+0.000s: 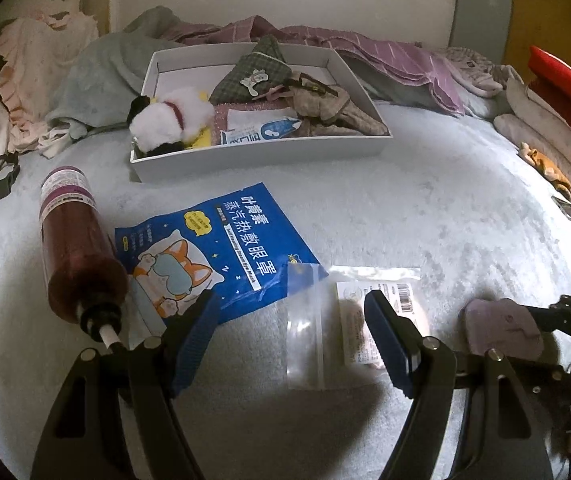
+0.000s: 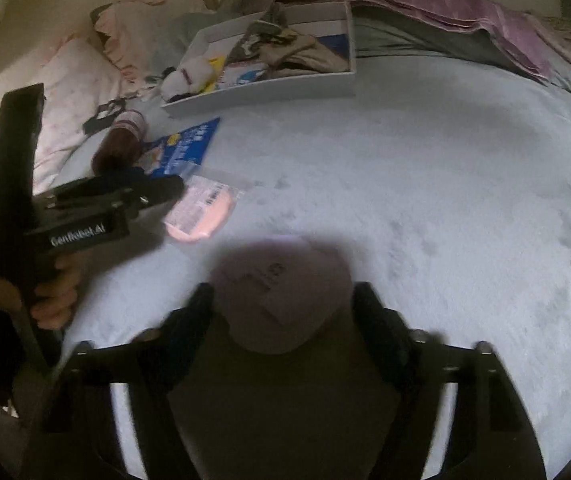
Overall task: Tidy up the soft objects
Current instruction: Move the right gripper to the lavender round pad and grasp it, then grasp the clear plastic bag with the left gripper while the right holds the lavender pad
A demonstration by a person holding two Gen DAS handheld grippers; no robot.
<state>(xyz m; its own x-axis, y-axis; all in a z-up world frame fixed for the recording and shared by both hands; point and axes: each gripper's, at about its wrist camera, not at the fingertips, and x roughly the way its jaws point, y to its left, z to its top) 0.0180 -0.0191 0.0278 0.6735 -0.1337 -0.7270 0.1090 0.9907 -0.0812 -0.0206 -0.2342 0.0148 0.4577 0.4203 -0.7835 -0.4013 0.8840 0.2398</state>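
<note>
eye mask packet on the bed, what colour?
Blue, with white text and an orange corgi cartoon. The packet shows best in the left wrist view.

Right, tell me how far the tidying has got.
Done: the white box already holds a white plush toy, a plaid pouch and beige cloth. In hand: the right tongs grip a purple pad. Left: the pink packet, the blue eye-mask pack and the bottle lie loose on the bed; the left tongs are open.

Left gripper agape, right gripper clamped.
</note>
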